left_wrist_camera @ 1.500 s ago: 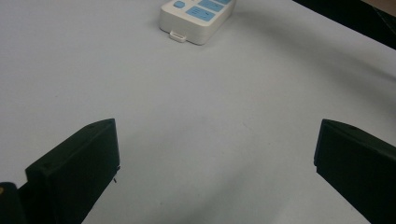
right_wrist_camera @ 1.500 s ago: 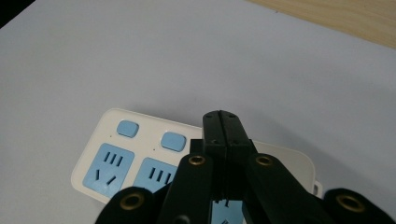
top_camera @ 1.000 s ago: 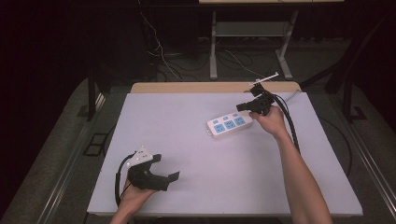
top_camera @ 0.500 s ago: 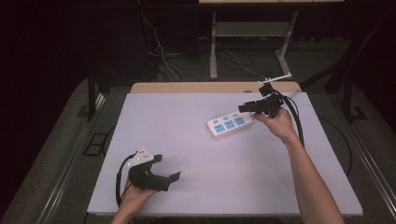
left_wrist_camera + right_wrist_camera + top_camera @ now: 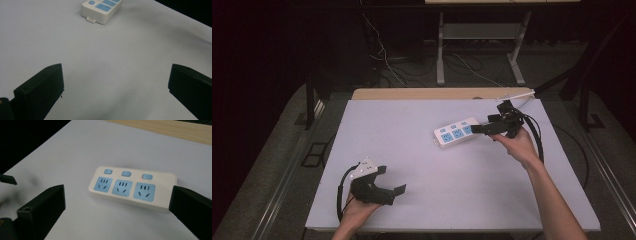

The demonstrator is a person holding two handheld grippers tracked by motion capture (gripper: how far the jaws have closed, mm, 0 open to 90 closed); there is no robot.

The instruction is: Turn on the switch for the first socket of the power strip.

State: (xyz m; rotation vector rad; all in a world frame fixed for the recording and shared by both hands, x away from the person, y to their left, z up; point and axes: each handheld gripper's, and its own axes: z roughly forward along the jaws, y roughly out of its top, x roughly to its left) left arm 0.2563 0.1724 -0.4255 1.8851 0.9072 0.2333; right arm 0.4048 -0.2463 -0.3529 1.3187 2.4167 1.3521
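While the right gripper (image 5: 479, 129) hangs just off the strip's near end, status as follows:

Thing: white power strip (image 5: 457, 132), three blue sockets with a blue switch above each, a small red light by one switch.
Where: flat on the white table (image 5: 422, 150), far right part, lying at a slant; its cable (image 5: 517, 93) runs off the far right corner.
Right jaws: have just been opening, now spread wide, nothing between them; strip lies ahead of them in the right gripper view (image 5: 132, 187).
Left gripper (image 5: 382, 192): near left edge, well apart from the strip, jaws spread, nothing between them.
Handling: judged rigid plastic shell, light, smooth, likely to slide on the table; cable will drag.
Grip: across the narrow width on the long side walls, clear of the switches.
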